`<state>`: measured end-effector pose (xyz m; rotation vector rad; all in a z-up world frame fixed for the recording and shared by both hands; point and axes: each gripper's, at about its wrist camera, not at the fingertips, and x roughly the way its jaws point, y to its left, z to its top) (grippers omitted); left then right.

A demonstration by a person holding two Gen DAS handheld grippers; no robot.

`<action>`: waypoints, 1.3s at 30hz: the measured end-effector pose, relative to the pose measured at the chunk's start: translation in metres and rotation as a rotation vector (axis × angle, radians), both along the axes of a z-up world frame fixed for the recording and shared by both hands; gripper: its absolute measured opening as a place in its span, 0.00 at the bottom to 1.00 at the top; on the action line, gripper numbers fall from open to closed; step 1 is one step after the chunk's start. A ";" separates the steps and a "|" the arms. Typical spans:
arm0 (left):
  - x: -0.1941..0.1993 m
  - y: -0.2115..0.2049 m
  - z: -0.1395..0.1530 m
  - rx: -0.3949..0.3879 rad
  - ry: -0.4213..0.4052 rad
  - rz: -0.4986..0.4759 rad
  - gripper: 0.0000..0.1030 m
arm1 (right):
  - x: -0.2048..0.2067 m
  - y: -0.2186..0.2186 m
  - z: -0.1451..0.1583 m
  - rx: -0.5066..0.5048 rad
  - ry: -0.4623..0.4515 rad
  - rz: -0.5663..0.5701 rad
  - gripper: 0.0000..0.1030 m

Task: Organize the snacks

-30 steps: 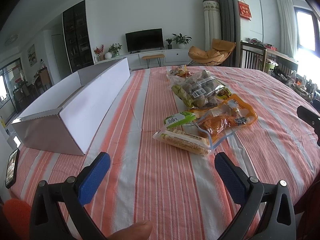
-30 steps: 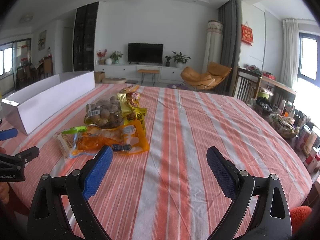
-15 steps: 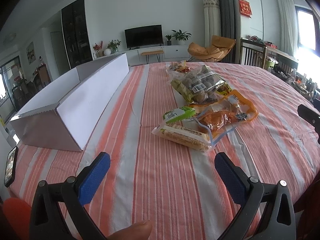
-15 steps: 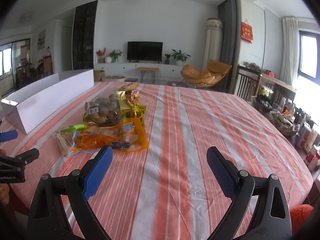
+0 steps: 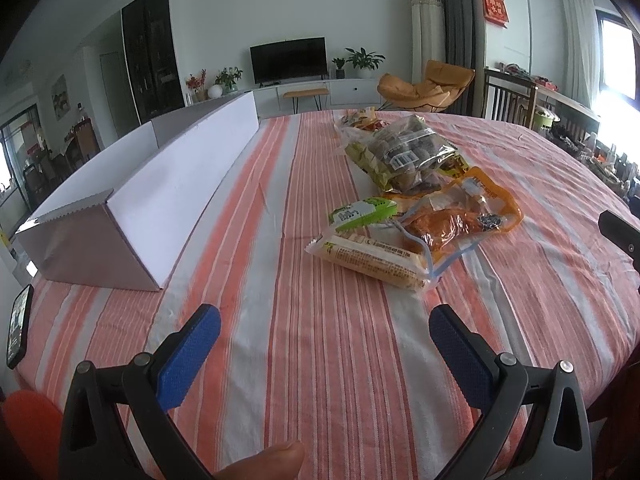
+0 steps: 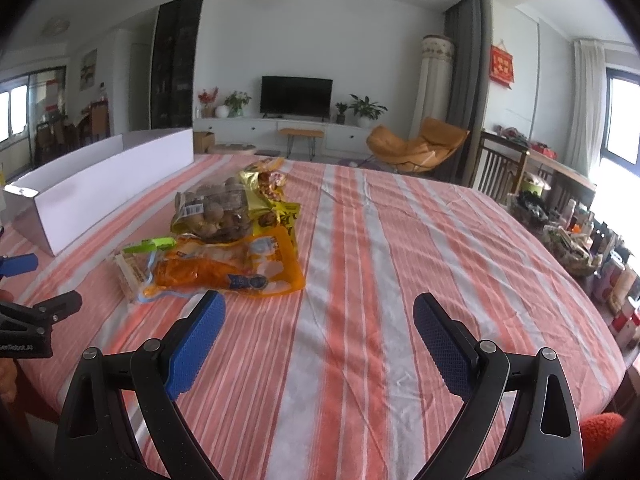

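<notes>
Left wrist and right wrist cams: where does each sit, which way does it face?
Left wrist: on the left hand-held gripper, facing across the striped table at the white box and snack pile; a fingertip shows.
Right wrist: on the right hand-held gripper, facing the same way from further right; left hand-held gripper at its left edge.
Shared: box, pile, TV.

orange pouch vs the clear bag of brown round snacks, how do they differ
The orange pouch lies flat, nearest the grippers; the clear bag bulges and sits farther back. The pouch is orange with a see-through panel; the bag is transparent, with a barcode label. Both rest untouched in one overlapping pile on the striped tablecloth.
</notes>
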<state>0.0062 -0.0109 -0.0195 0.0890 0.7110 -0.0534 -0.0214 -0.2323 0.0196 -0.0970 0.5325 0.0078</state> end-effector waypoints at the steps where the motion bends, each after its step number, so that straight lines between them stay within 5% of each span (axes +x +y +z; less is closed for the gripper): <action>1: 0.000 0.000 -0.001 0.001 0.003 0.000 1.00 | 0.000 0.000 0.000 -0.001 0.001 0.001 0.94; 16: 0.014 0.004 -0.027 -0.001 0.157 0.003 1.00 | 0.007 0.001 -0.016 -0.002 0.080 0.022 0.94; 39: 0.021 0.011 -0.038 -0.045 0.208 -0.007 1.00 | 0.021 -0.002 -0.049 0.063 0.238 0.053 0.94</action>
